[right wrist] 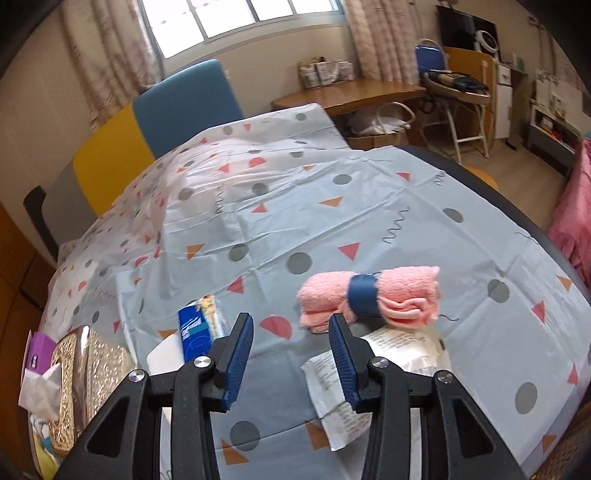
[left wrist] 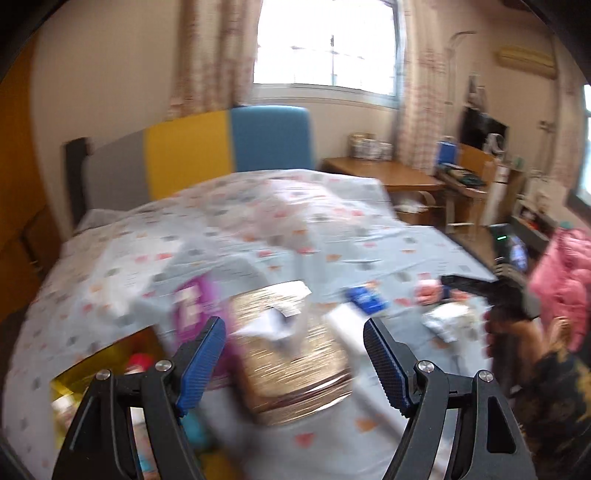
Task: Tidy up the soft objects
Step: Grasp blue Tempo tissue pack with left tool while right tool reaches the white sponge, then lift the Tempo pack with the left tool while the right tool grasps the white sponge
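Just ahead of rt hand-held gripper (right wrist: 291, 332): towel roll (right wrist: 373, 297)

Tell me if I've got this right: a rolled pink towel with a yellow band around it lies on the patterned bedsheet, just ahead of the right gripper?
Not quite. The band around the rolled pink towel is blue, not yellow, as the right wrist view shows. It does lie on the patterned bedsheet, just ahead of the right gripper.

Ahead of the tool, a bright window (right wrist: 236, 14) sits in a cream wall, patterned curtains (right wrist: 373, 33) at its sides; below it stands a headboard (right wrist: 184, 103) in grey, yellow and blue; off to the right, a wooden desk (right wrist: 354, 94), a white-legged chair (right wrist: 461, 96), and wooden floor (right wrist: 524, 192).
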Action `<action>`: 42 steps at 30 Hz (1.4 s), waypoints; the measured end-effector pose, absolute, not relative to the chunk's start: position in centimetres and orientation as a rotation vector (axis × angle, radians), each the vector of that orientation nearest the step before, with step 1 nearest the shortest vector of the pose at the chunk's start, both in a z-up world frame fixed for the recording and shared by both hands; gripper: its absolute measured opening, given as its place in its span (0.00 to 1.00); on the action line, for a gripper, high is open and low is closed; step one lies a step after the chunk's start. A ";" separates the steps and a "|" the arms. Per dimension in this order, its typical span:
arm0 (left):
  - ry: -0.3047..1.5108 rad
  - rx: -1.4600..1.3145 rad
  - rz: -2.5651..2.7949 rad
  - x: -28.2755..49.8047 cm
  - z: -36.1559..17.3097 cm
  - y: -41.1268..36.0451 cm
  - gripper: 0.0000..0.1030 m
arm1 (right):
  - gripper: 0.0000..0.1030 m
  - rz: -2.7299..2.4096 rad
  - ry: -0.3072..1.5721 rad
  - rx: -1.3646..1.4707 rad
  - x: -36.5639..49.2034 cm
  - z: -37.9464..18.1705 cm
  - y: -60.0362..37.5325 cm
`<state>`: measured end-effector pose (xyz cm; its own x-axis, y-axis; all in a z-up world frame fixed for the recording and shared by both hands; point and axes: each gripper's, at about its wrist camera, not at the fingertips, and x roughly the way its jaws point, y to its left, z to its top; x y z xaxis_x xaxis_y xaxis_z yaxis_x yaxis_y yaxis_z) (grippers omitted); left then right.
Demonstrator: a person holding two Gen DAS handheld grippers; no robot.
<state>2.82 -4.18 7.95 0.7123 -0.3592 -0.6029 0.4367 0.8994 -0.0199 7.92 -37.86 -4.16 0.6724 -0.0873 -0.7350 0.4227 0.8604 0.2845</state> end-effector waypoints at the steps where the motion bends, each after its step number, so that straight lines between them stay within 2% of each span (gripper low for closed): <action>1: 0.645 0.130 -0.471 3.4 8.0 -5.6 0.75 | 0.41 -0.318 0.783 0.469 7.7 -4.1 -38.2; 6: 0.744 0.133 -0.546 6.7 6.6 -12.6 0.75 | 0.41 -0.348 0.766 0.551 7.0 -4.1 -39.8; 13: 0.918 0.179 -0.526 12.4 0.4 -20.8 0.75 | 0.41 -0.433 0.734 0.620 5.8 -3.9 -41.8; 19: 1.048 0.208 -0.442 17.6 -5.5 -24.3 0.78 | 0.41 -0.411 0.720 0.678 5.4 -4.0 -42.4; 27: 1.121 0.285 -0.356 22.1 -10.0 -26.9 0.79 | 0.41 -0.341 0.741 0.684 6.2 -4.1 -41.7; 28: 1.136 0.291 -0.346 22.4 -10.7 -27.0 0.75 | 0.41 -0.338 0.744 0.685 6.2 -4.2 -41.7; 29: 1.157 0.278 -0.356 22.5 -11.2 -27.0 0.60 | 0.41 -0.338 0.746 0.686 6.2 -4.2 -41.7; 36: 1.120 0.216 -0.411 21.2 -10.3 -26.2 0.57 | 0.41 -0.376 0.733 0.763 5.5 -4.8 -43.2; 42: 1.054 0.168 -0.416 20.9 -5.9 -24.3 0.57 | 0.41 -0.344 0.809 0.770 6.4 -6.0 -42.9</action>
